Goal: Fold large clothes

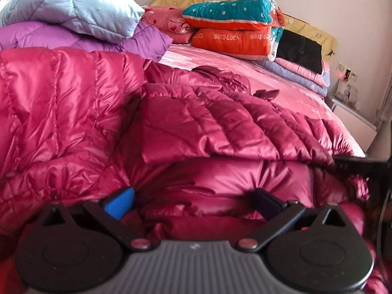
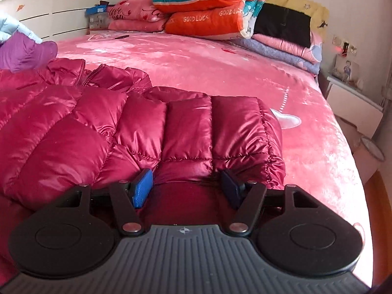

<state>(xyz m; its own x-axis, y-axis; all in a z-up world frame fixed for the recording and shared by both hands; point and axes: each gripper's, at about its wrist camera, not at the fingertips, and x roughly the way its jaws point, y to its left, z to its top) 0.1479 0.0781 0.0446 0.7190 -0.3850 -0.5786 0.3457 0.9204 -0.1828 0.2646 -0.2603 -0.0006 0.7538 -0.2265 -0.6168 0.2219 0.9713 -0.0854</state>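
A wide bed [image 2: 196,58] with a pink cover fills both views, and on its near half lies the task's thing, a shiny crimson puffer jacket [image 1: 73,112], spread from about nine o'clock across to the middle of the right wrist view. It looks only partly folded: one quilted panel, probably a sleeve or a side flap [image 1: 220,127], lies turned over the body in the left wrist view, its edge running roughly from nine toward three o'clock, while the collar end [image 2: 98,73] at eleven o'clock in the right view lies rumpled and the hem side bulges loosely. I judge that the first fold is made or in the making, and that the remaining folds and a final flattening are not yet done. At twelve o'clock a pile of folded quilts [image 2: 208,12] rests against the headboard, apart from the jacket; at ten o'clock in the left view a purple and a pale blue padded garment [image 1: 73,5] lie heaped, perhaps awaiting their turn. The left gripper [image 1: 193,201] stands with its fingers wide, jacket fabric bulging between them but not visibly pinched. The right gripper [image 2: 187,187] has fingers fairly wide, straddling a puffed fold at the jacket's near edge; whether the pads press it I cannot tell.
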